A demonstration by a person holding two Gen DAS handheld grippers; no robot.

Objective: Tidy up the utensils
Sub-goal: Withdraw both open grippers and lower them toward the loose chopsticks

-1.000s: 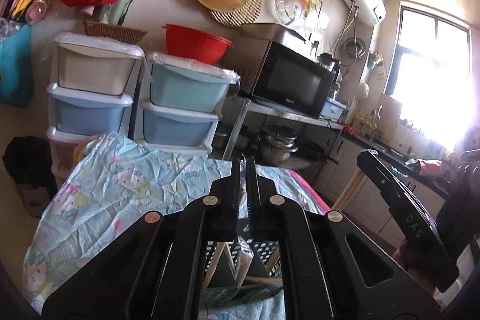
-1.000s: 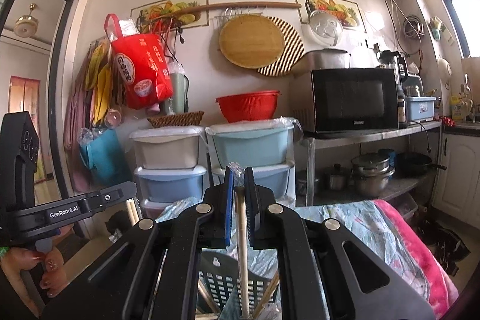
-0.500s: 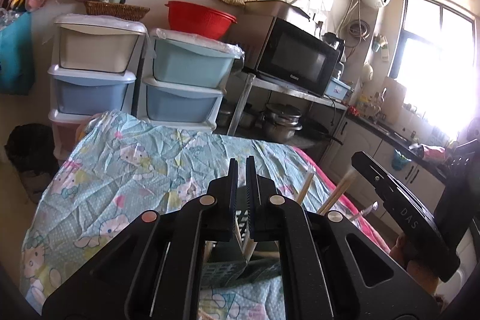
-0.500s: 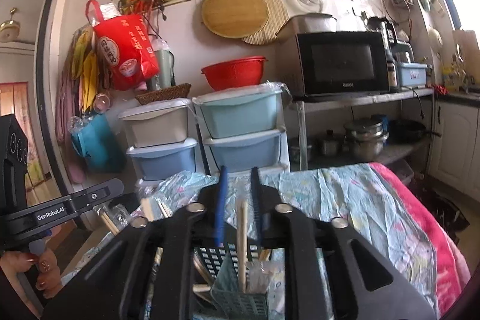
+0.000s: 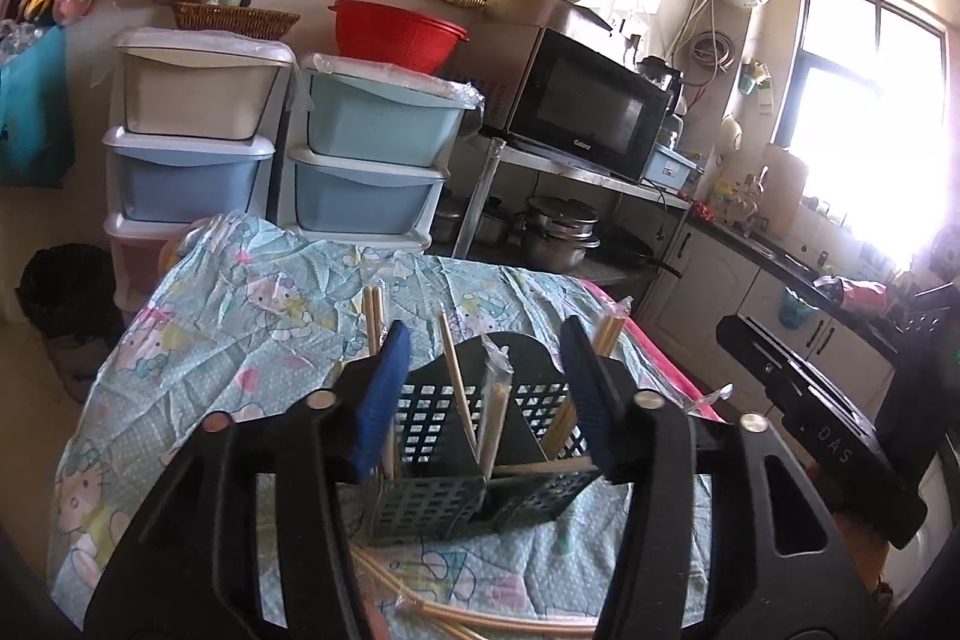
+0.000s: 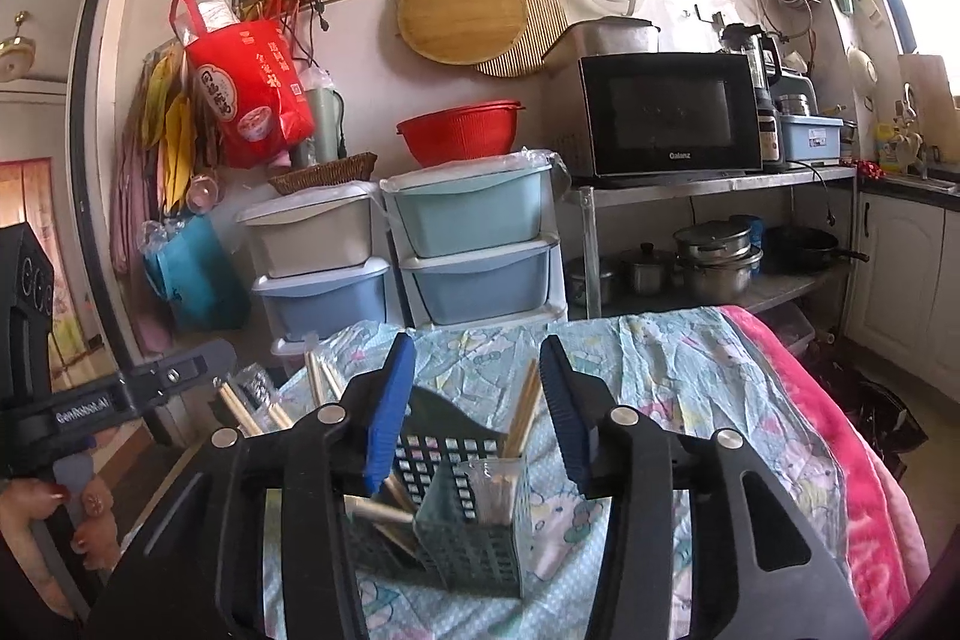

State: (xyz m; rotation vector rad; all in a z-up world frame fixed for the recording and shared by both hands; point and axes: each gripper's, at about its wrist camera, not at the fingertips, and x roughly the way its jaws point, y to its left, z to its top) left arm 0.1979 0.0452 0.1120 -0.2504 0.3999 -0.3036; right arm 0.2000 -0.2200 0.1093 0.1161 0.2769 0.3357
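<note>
Two blue-padded jaws of the left gripper point(image 5: 483, 388) are seen parted in the left wrist view, having just been opening, and nothing is pressed between them. Straight ahead and just below stands the dark slotted utensil holder point(image 5: 474, 466) on the cloth-covered surface point(image 5: 228, 340). Chopsticks point(image 5: 459, 388) are stood in its compartments, long axes near upright and leaning. More loose chopsticks point(image 5: 480, 613) are seen lying flat on the cloth beneath the gripper, closest to this hand. At the right edge the other tool is glimpsed.

Over to the right wrist view: the right gripper point(image 6: 477, 406) is likewise spread, its jaws just opened, empty. The holder point(image 6: 462, 508) is framed directly below the gap, a chopstick pair point(image 6: 521, 415) rising between the jaws without being touched. A further bundle point(image 6: 240, 412) is seen off to the left, by the left tool.
</note>
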